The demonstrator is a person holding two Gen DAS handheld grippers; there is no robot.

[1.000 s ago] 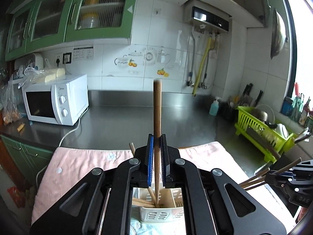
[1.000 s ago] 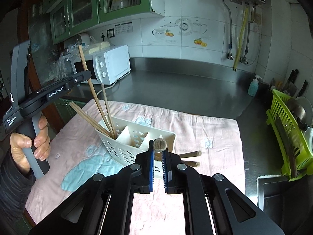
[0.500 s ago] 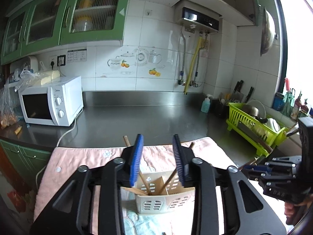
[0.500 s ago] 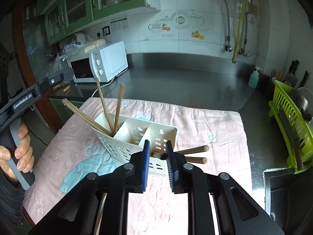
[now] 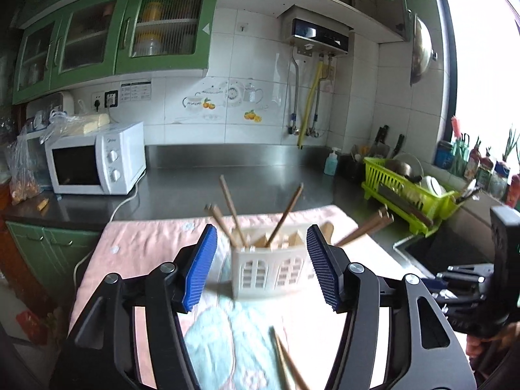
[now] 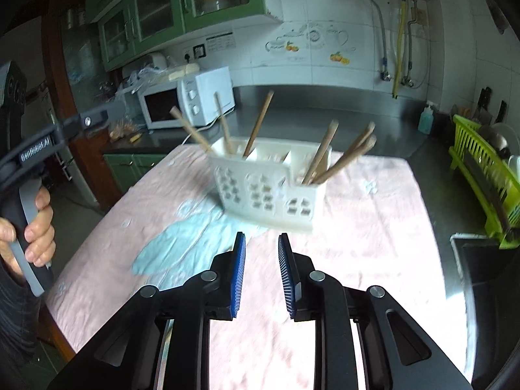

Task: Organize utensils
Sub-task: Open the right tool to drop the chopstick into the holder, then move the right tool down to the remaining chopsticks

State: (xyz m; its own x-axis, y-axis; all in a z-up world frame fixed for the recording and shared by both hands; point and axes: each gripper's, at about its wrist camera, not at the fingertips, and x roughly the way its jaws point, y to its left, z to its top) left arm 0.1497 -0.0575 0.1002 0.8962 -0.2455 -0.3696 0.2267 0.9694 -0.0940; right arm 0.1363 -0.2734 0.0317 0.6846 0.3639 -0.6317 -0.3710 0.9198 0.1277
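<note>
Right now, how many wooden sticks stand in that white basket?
6 chopsticks: three in the basket end nearer the microwave, three in the opposite end; blur may hide more.

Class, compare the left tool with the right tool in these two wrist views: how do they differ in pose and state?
The left tool gapes wide, framing the white utensil caddy; the right tool is open only narrowly. The left tool sits close to the caddy with two loose chopsticks lying below it; the right tool hangs further back over bare pink cloth. Both have blue ribbed pads and hold nothing.
</note>
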